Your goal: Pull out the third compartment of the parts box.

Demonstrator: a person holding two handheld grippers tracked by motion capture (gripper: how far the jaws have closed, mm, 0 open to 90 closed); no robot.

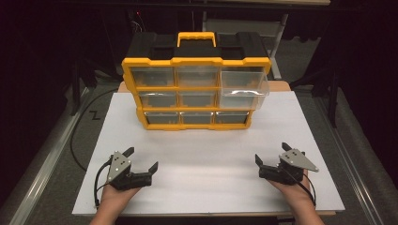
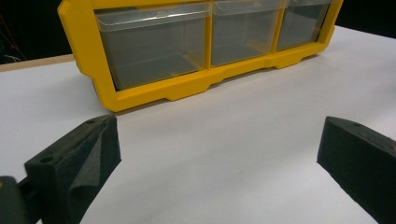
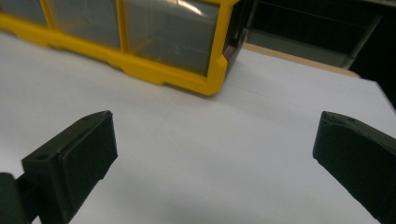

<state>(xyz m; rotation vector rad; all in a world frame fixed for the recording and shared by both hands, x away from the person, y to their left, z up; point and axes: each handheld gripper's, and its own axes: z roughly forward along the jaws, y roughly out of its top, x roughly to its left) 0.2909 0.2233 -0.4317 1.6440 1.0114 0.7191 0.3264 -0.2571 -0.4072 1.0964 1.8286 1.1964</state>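
- White surface (image 1: 202, 154) fills mid-frame in the high view, dark room around it.
- Yellow drawer organizer (image 1: 196, 89) stands upright at upper centre; its top-right drawer (image 1: 241, 84) is pulled out.
- Left gripper (image 1: 142, 163), lower left: fingers apart, holding nothing.
- Right gripper (image 1: 271, 154), lower right: fingers apart, holding nothing, well apart from the organizer.

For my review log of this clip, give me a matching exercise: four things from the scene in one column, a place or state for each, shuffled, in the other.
Things:
1. top right drawer
2. left gripper
3. handle
4. board

Places or states:
A. yellow, on top of the organizer
B. white, under everything
C. pulled out toward the person
D. open, holding nothing, near the front edge

Pairs: 1-C, 2-D, 3-A, 4-B
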